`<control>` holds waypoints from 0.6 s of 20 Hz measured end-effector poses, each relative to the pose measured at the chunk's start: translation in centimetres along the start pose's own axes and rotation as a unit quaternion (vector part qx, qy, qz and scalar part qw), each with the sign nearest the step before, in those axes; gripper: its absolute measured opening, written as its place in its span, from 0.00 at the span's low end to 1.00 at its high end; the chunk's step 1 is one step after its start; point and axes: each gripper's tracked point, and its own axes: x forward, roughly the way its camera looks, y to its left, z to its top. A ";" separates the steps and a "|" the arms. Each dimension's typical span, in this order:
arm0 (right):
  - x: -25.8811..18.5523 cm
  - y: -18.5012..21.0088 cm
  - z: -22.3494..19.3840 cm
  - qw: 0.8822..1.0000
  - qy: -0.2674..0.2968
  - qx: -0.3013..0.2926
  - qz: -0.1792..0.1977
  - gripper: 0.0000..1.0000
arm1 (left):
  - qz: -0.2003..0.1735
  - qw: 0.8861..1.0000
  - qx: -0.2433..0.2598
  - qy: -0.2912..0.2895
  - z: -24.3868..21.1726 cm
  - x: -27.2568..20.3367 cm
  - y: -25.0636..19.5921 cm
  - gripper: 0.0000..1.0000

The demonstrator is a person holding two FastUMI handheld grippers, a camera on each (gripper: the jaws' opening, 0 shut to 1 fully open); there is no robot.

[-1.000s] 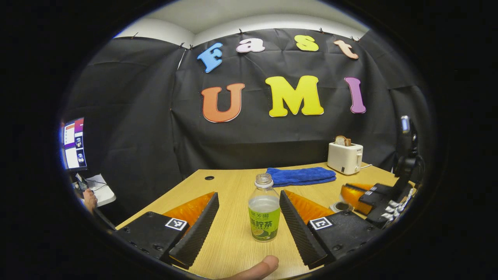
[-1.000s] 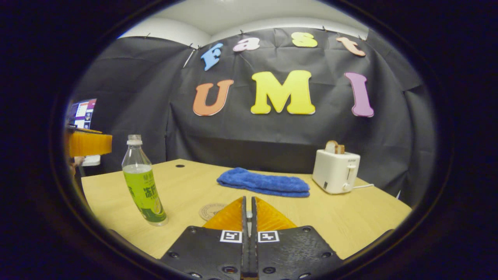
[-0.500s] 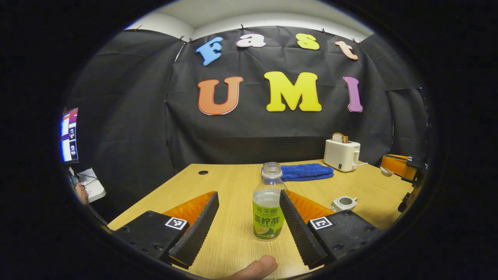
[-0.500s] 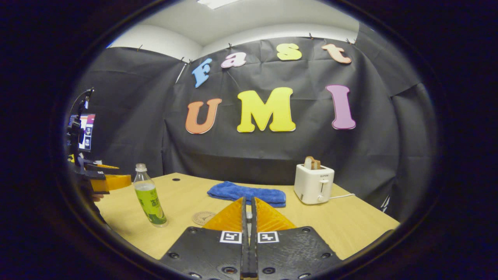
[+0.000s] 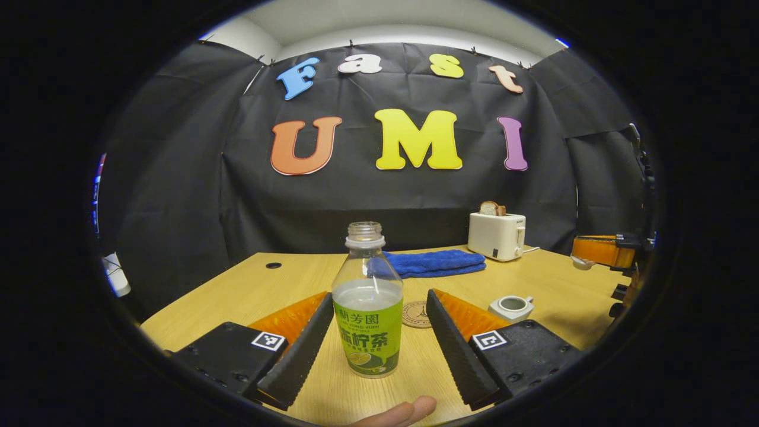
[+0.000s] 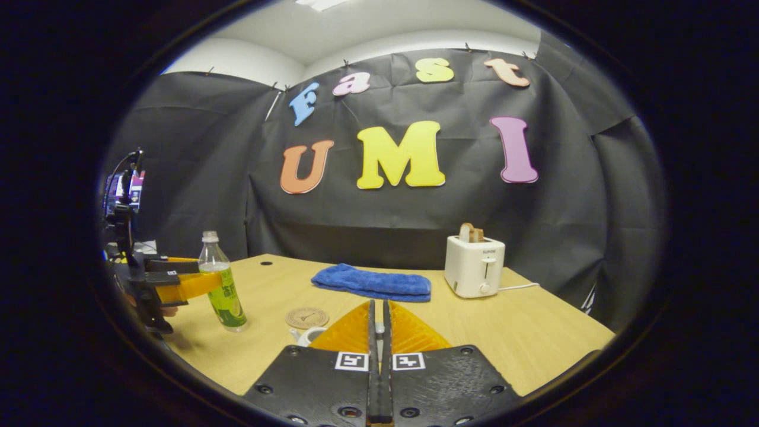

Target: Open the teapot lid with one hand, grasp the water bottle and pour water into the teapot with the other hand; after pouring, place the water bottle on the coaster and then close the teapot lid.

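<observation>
A clear water bottle [image 5: 367, 314] with a green label and no cap stands upright on the wooden table [image 5: 284, 279]. It sits between the fingers of my open left gripper [image 5: 379, 296], which do not press on it. Behind it lies a round coaster [image 5: 417, 314]. To the right stands a small white teapot [image 5: 511, 306] with its top open. My right gripper [image 5: 593, 251] hangs above the table's right edge, shut on the white teapot lid [image 5: 580, 261]. In the right gripper view the shut fingers [image 6: 379, 305] point over the teapot [image 6: 303, 335] and coaster [image 6: 306, 317], with the bottle [image 6: 224, 293] and left gripper [image 6: 193, 284] at left.
A folded blue towel [image 5: 436, 263] lies at the back of the table, with a white toaster [image 5: 497, 235] holding bread to its right. A person's thumb [image 5: 409, 410] shows at the bottom edge. A monitor [image 6: 124, 190] stands beyond the table's left side.
My left gripper has moved forward and swung, so the bottle now stands deeper between its open fingers. The right gripper, still shut, has shifted slightly; the teapot now shows below it.
</observation>
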 end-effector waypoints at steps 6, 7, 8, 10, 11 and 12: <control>0.5 0.2 -0.1 1.000 0.001 -0.007 0.011 0.00 | 0.050 0.999 0.006 0.007 -1.3 2.8 1.7 0.97; 0.5 -0.1 -0.2 1.000 0.003 -0.005 0.011 0.00 | 0.053 0.999 0.003 -0.011 -0.5 3.1 1.5 0.95; 0.4 -0.2 -0.4 1.000 0.005 -0.001 0.011 0.00 | 0.060 0.998 0.005 -0.015 -0.4 3.2 1.8 0.90; 0.3 -0.8 -0.7 1.000 0.009 0.004 0.006 0.00 | 0.050 0.999 0.011 -0.006 -0.5 3.2 1.1 0.78; 0.2 -1.1 -0.7 1.000 0.009 0.009 0.004 0.00 | 0.049 0.999 0.014 -0.002 -0.4 3.0 1.0 0.77; 0.1 -1.3 -0.8 1.000 0.011 0.012 0.002 0.00 | 0.051 0.999 0.017 0.003 -0.1 2.7 0.9 0.76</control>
